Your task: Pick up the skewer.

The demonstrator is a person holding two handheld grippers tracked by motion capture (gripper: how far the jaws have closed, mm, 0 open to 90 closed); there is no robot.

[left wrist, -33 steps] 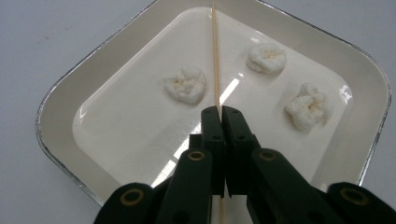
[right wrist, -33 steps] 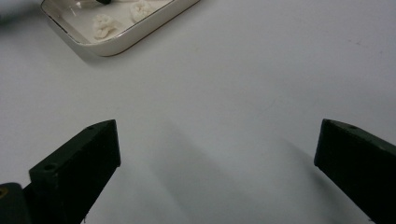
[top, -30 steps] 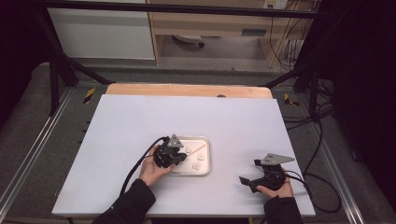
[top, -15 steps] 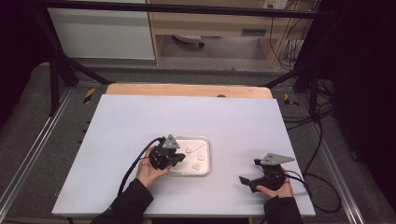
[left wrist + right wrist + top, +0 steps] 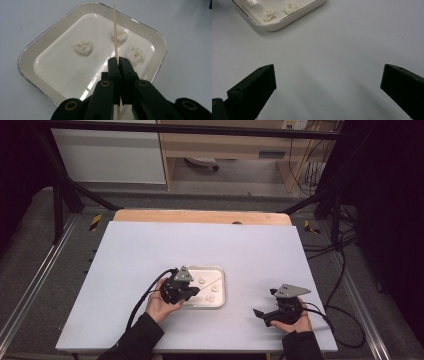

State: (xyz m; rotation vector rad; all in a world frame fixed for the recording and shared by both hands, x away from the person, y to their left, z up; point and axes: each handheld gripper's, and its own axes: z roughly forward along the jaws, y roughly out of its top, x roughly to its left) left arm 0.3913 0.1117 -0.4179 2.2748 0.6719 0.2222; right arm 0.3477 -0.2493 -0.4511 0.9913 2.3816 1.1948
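Note:
A shallow white tray [image 5: 220, 279] [image 5: 30, 52] [image 5: 294, 18] sits on the table and holds three small white lumps [image 5: 83, 47] [image 5: 119, 35] [image 5: 136, 55]. My left gripper [image 5: 192, 291] [image 5: 118, 61] hovers over the tray's near left side, shut on a thin wooden skewer [image 5: 115, 30] [image 5: 214, 281]. The skewer points out over the tray, past one lump; whether its tip touches a lump I cannot tell. To the right of the tray, my right gripper [image 5: 261, 314] [image 5: 328, 82] rests low over bare table, jaws wide apart with nothing between them.
The white tabletop [image 5: 200, 245] stretches wide behind and around the tray. A wooden strip [image 5: 200, 216] runs along its far edge. Black cables [image 5: 140, 305] trail from both grippers toward the near edge. Metal frame rails [image 5: 45, 270] flank the table.

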